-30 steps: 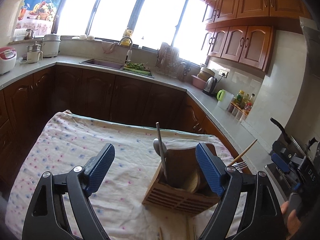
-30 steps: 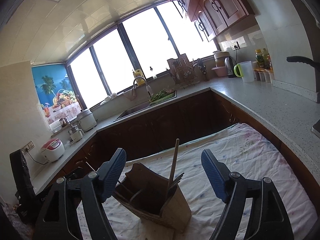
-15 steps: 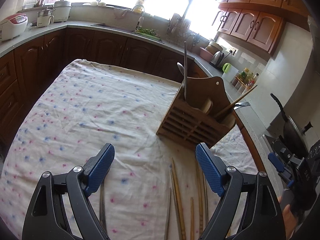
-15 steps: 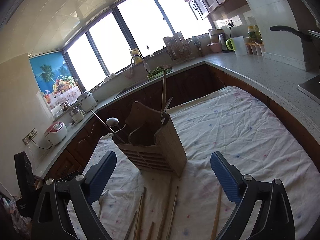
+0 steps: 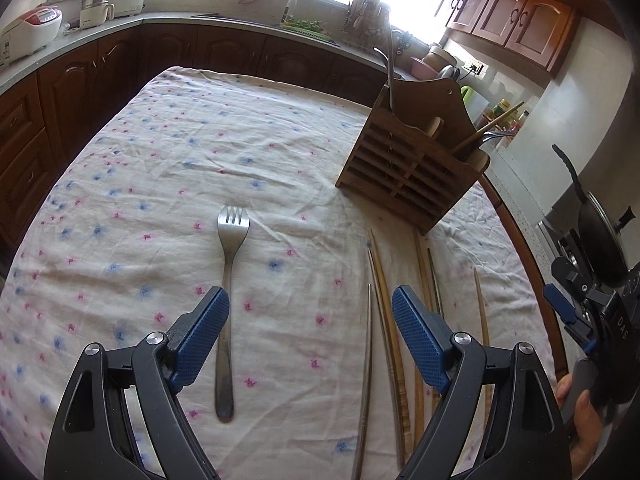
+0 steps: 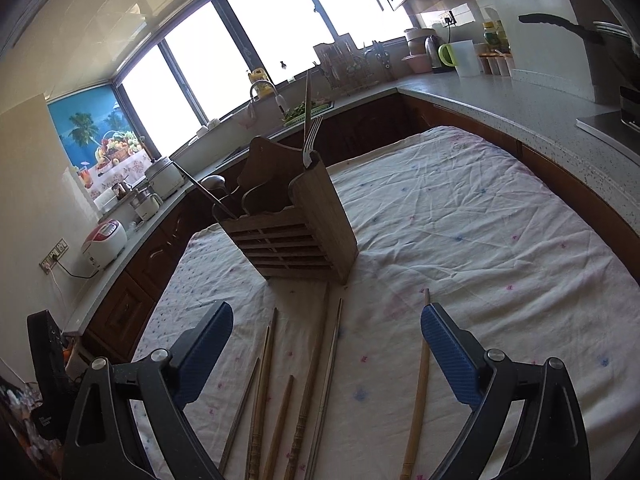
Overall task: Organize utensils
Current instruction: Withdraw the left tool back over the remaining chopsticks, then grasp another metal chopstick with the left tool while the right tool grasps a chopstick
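The left gripper (image 5: 310,336) hangs over the cloth (image 5: 160,184) with its jaws apart and nothing between them. A fork (image 5: 230,280) lies flat just under its left finger, tines pointing away. Chopsticks (image 5: 384,320) lie in a loose row under its right finger. The right gripper (image 6: 326,354) is also spread wide and empty, above the same chopsticks (image 6: 304,384). Past them stands the wooden holder (image 6: 296,220) with a fork, a ladle and a chopstick upright inside. No writing on the utensils can be read. The cloth is white with pink and blue flowers; around it run dark wooden cabinets (image 5: 92,76), a grey counter (image 6: 520,100) and bright windows (image 6: 240,48).
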`<state>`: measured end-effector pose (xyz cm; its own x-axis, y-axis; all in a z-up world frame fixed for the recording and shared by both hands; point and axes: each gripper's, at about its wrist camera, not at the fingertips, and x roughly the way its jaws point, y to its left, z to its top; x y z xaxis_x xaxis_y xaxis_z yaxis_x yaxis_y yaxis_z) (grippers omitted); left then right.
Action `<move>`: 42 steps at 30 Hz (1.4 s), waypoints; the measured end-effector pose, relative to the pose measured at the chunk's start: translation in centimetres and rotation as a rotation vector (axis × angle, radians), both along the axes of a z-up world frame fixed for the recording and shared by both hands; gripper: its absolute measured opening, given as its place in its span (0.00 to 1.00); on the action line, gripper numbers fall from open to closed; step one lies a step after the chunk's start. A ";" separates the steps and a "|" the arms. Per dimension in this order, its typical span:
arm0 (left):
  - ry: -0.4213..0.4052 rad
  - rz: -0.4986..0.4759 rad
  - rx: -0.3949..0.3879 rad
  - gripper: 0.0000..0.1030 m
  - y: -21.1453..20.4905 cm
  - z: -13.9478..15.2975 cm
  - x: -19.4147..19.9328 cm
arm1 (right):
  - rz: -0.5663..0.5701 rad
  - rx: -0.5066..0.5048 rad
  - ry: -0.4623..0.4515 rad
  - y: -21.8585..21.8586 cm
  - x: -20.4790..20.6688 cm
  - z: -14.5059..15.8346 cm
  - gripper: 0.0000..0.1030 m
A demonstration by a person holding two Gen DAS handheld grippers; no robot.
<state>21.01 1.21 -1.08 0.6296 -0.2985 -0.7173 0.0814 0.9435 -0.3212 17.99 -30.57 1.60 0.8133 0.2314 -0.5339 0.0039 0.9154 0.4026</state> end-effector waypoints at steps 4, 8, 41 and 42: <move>0.031 -0.031 0.026 0.83 -0.7 -0.6 -0.2 | 0.011 0.001 0.006 0.4 0.0 -0.3 0.93; 0.042 -0.057 0.046 0.83 -1.6 -0.9 -0.2 | 0.027 -0.009 0.027 0.7 0.4 -0.9 0.93; 0.119 -0.245 0.214 0.35 -8.4 -4.9 3.6 | 0.130 -0.169 0.291 4.2 9.9 -8.0 0.23; 0.112 -0.249 0.231 0.33 -8.7 -5.0 3.7 | 0.134 -0.183 0.291 4.4 10.2 -8.0 0.23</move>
